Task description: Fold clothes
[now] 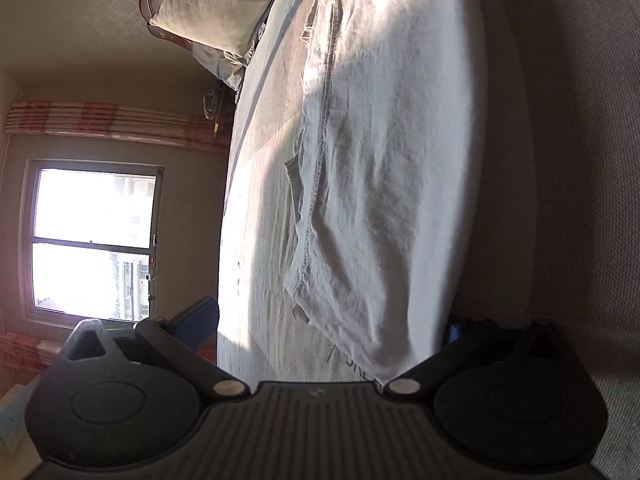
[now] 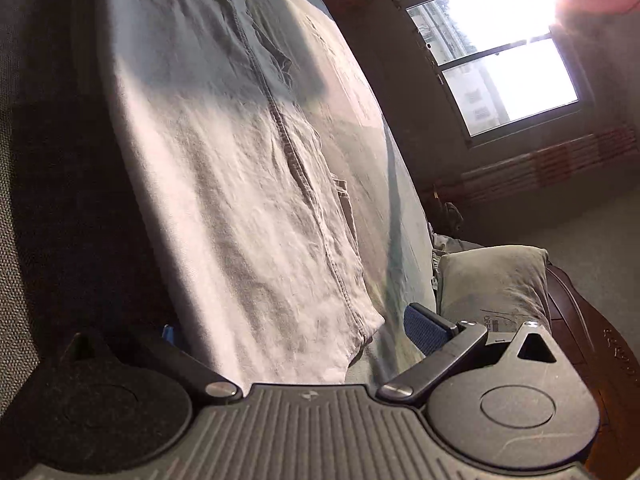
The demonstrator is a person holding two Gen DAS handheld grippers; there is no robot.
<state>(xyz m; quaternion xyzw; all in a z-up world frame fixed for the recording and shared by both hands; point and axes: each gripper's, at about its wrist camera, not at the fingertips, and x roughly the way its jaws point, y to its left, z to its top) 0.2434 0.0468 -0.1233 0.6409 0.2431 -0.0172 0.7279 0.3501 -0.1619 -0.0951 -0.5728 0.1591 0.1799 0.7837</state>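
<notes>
A pale garment (image 1: 372,184) lies spread along the near edge of the bed (image 1: 260,208), its long stitched seam running lengthwise and its cloth creased, with sunlight falling across part of it and shadow over the rest. The left gripper (image 1: 326,332) sits at one end of it, jaws spread wide, one blue pad (image 1: 200,320) out past the bed's far side and the other low beside the bed's near edge; the cloth lies between them, but I cannot tell whether either pad touches it. The right gripper (image 2: 296,332) is at the opposite end, likewise spread, with its blue pad (image 2: 426,330) over the sheet just beyond the garment's corner and the other finger down in the dark by the bed's side. Nothing is pinched by either one. A pillow (image 1: 212,4) with printed lettering rests at the head of the bed against a dark wooden headboard (image 2: 580,312), well apart from the garment. Across the room a bright window (image 1: 94,240) glares, with a striped reddish curtain (image 1: 112,122) gathered next to it. Grey woven fabric (image 1: 580,160) fills the side nearest me.
</notes>
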